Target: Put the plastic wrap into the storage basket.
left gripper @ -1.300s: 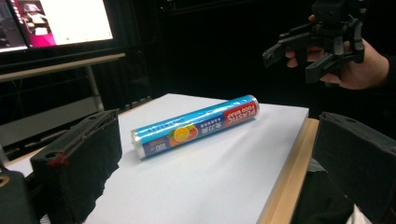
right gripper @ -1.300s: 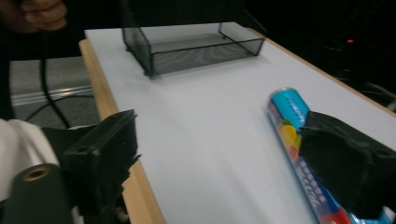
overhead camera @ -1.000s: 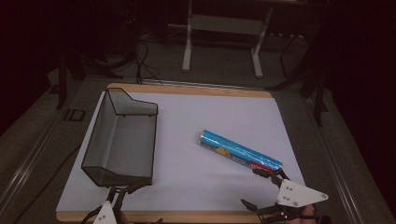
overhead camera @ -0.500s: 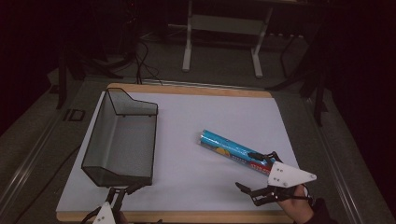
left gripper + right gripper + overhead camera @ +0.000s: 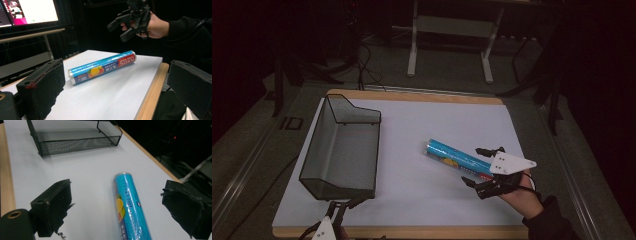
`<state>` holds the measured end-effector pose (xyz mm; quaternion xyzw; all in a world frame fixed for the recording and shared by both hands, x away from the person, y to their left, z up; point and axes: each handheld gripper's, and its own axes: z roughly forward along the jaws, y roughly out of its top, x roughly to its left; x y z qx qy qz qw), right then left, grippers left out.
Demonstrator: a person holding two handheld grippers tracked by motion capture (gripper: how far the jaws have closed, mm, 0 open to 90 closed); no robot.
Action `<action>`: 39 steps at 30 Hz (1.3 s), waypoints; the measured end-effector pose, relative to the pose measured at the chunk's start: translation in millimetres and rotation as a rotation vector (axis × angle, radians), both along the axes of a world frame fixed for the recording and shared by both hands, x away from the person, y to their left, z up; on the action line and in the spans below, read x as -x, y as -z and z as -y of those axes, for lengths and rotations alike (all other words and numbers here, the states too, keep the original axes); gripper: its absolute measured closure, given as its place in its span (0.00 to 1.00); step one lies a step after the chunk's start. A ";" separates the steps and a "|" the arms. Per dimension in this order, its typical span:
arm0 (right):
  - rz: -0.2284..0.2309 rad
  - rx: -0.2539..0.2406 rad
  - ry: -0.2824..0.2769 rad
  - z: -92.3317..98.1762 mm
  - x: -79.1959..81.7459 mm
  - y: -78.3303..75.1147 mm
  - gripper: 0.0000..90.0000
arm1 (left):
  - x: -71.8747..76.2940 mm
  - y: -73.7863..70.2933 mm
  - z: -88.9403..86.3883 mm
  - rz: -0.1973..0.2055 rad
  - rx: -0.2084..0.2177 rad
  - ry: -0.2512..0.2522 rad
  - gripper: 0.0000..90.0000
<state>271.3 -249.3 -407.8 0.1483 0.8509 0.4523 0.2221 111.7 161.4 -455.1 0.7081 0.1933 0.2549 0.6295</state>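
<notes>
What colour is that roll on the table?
The roll is bright blue with a red end, clearest in the left gripper view.

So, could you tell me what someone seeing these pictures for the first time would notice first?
Most likely the bright blue roll of plastic food wrap lying on the white sheet at the table's right. The right gripper is over its near end with jaws wide open, one on each side of the roll, not touching it. Next, the black mesh tray, empty, stands on the left, with the left gripper open just before it at the near edge.
</notes>
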 end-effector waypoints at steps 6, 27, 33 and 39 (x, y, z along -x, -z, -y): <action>-0.038 0.081 0.015 -2.7 -18.2 5.4 0.10 | -0.2 0.0 -0.6 -0.008 0.006 0.005 0.03; -0.184 0.306 0.029 -20.3 -71.3 38.4 0.17 | -1.0 1.3 -1.1 -0.019 0.002 0.012 0.03; -0.221 0.381 0.042 -23.7 -86.6 47.6 0.18 | -1.1 1.5 -1.2 -0.021 0.006 0.012 0.03; -0.297 0.482 0.040 -29.7 -102.5 57.9 0.18 | -0.8 1.5 -0.9 -0.018 0.001 0.014 0.03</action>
